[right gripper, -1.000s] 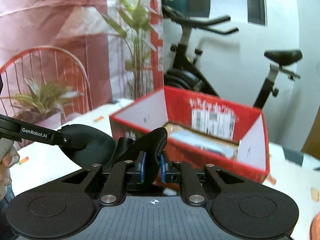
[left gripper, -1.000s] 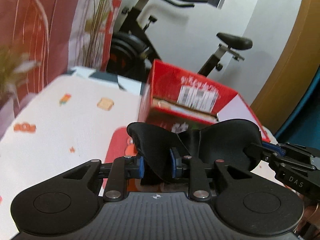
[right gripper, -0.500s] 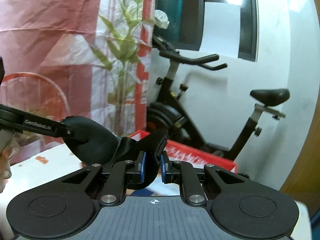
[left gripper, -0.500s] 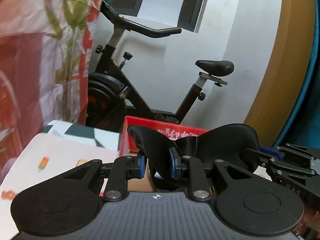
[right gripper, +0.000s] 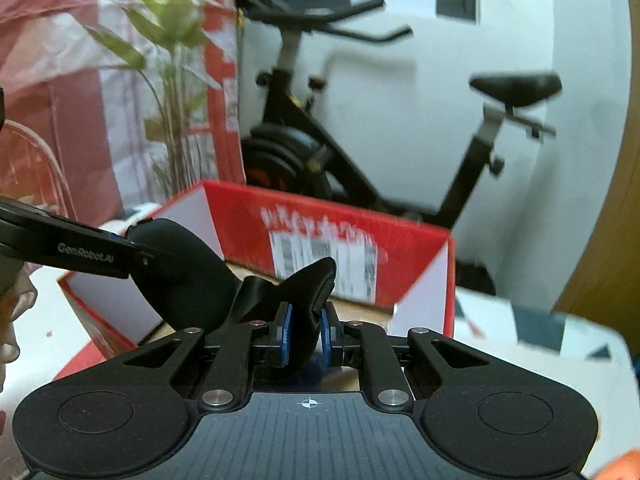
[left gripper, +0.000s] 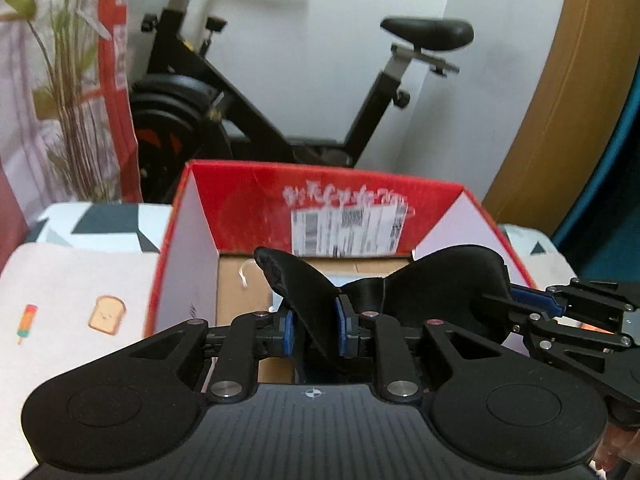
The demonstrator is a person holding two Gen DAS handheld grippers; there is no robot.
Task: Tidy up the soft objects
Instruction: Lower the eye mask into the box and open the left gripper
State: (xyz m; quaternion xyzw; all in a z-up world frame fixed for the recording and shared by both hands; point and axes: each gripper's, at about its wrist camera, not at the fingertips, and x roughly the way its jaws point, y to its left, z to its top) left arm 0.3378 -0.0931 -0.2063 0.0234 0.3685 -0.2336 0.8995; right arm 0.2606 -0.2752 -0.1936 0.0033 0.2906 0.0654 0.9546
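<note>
Since half a second ago both views have tipped down and the red box, then only a rim low in the picture, now fills the middle with its open inside showing. Nearest, the left hand-held gripper (left gripper: 314,330) is clenched on one cup of the black eye mask (left gripper: 440,280), and the right hand-held gripper (right gripper: 306,334) is clenched on the other cup, so the mask (right gripper: 188,268) hangs spread between them in the air, its narrow bridge in the middle. Each view shows the other gripper reaching in from the side. Just beyond and below sits the box (left gripper: 256,200), flaps standing up, a shipping label (left gripper: 348,232) on the far flap and a brown cardboard floor with something pale lying in it; what that is I cannot tell. The box rests on a surface (left gripper: 64,280) with a cloth printed with toast and ice lollies. Farther off stand an exercise bike (left gripper: 280,92) and a plant (left gripper: 68,92). The step looks like dropping the mask into the box. To do it well, carry both grippers forward past the near flap, keep them level so the mask stays flat, lower it close to the floor, then release both together, lest one cup drag over the flap edge.
</note>
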